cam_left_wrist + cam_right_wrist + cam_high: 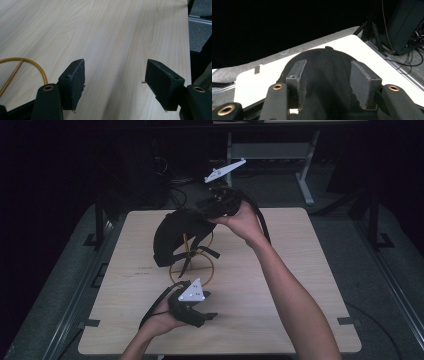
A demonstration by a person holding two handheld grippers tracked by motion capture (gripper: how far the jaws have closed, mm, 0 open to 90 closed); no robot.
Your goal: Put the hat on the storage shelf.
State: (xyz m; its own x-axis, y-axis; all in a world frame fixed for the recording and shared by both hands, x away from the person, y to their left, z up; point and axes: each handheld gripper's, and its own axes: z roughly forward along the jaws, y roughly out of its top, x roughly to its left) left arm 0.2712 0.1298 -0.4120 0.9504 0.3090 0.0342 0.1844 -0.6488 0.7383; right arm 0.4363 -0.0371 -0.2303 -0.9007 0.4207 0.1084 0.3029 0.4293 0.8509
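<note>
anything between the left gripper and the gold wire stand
Nothing visible. The left gripper sits open over bare table, and the gold wire stand lies just beyond it with no object between them.

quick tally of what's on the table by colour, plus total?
Black: 1, cap
Gold: 1, wire stand under the cap
Total: 2
</note>
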